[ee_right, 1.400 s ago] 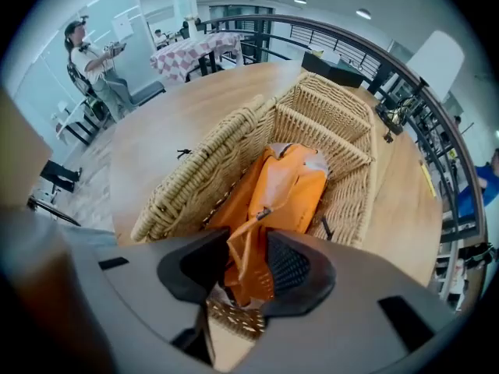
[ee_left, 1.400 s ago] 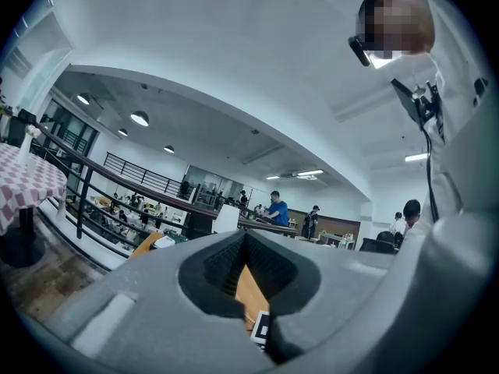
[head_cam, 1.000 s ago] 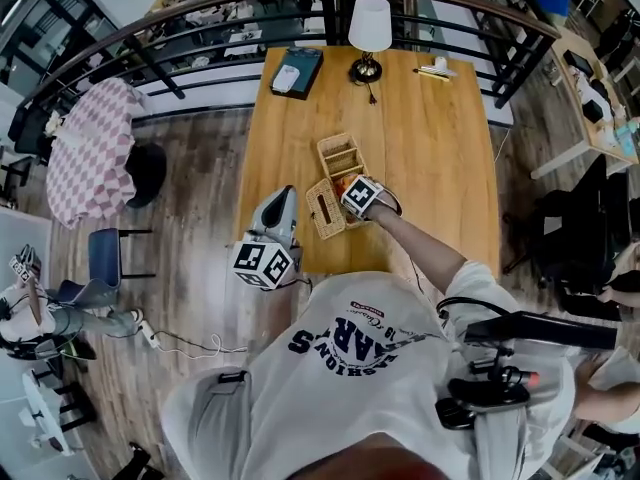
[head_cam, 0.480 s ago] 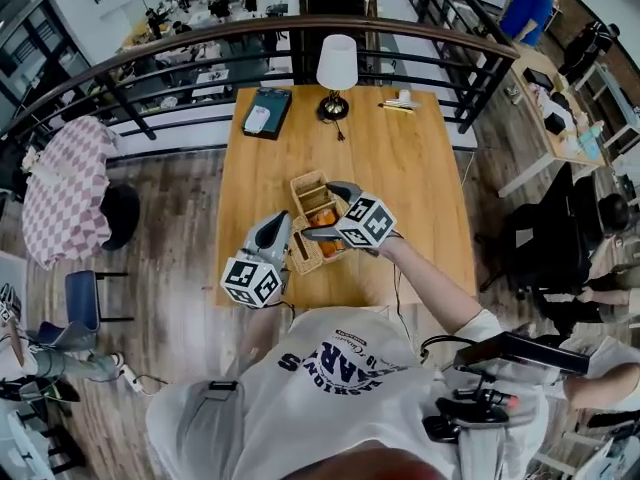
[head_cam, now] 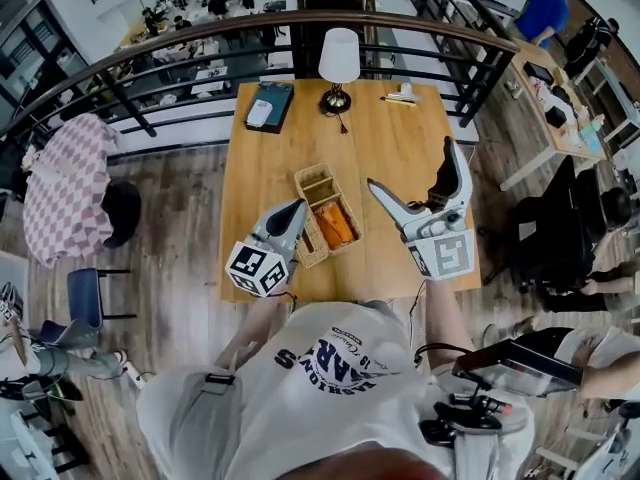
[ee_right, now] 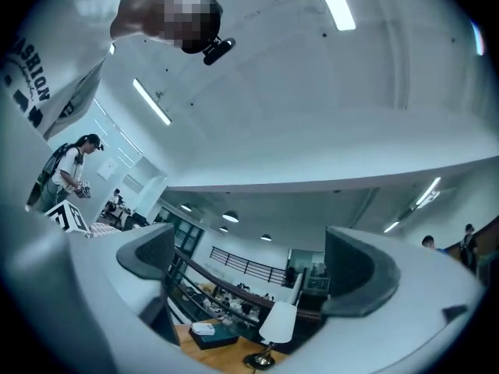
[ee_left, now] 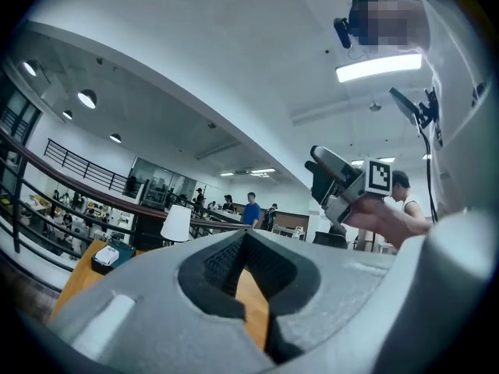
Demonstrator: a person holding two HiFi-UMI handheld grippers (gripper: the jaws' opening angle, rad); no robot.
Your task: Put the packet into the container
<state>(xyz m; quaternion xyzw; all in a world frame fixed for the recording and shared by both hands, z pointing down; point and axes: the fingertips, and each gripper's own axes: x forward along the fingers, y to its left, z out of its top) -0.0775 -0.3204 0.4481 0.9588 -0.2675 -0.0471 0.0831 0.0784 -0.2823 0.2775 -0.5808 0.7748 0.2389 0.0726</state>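
Observation:
An orange packet lies inside the wicker container in the middle of the wooden table. My right gripper is raised to the right of the container, pointing away over the table. Its jaws are opening wide, and the right gripper view shows nothing between them. My left gripper hangs at the container's near left corner. Its jaws are shut and empty in the left gripper view.
A white lamp stands at the table's far edge, with a dark tray holding a white object to its left and small items to its right. A curved railing runs behind the table.
The right gripper left the container, rose to the right and opened; the orange packet stays in the container. The left gripper has barely moved.

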